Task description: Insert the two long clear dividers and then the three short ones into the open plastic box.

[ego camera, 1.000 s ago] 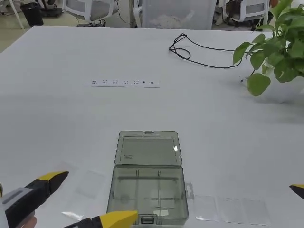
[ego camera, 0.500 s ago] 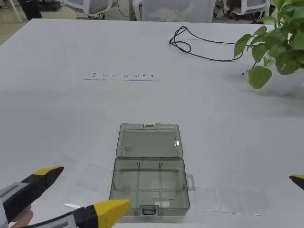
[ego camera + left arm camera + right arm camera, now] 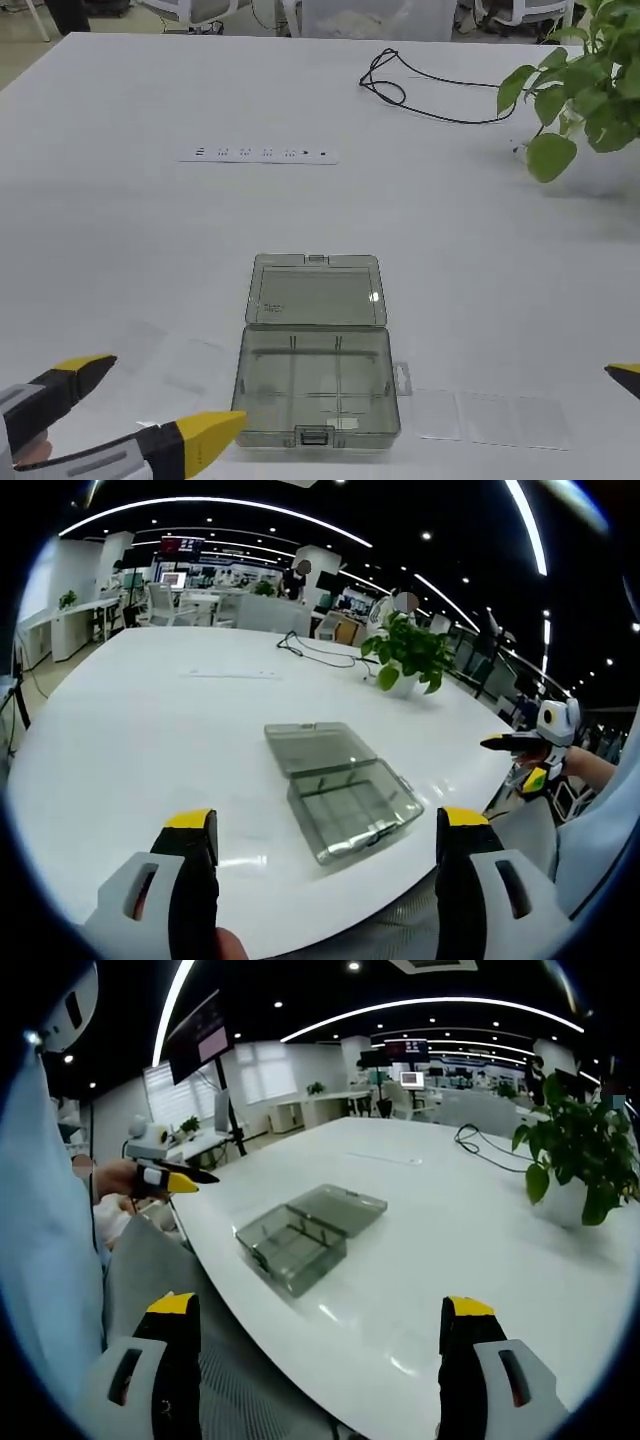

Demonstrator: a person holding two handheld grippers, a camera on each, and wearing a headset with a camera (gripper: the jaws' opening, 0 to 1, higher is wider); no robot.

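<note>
The white bench spreads wide before me, with a leafy potted plant at its far right. Near my edge sits the smoky clear plastic box, open, its lid laid flat on the far side. My left hand-held gripper hovers just left of the box, jaws spread wide and holding nothing. My right hand-held gripper is well off to the right, jaws likewise wide apart and empty. A white power strip lies farther back, a black cable beyond it. Clear short dividers lie flat in a row just right of the box.
</note>
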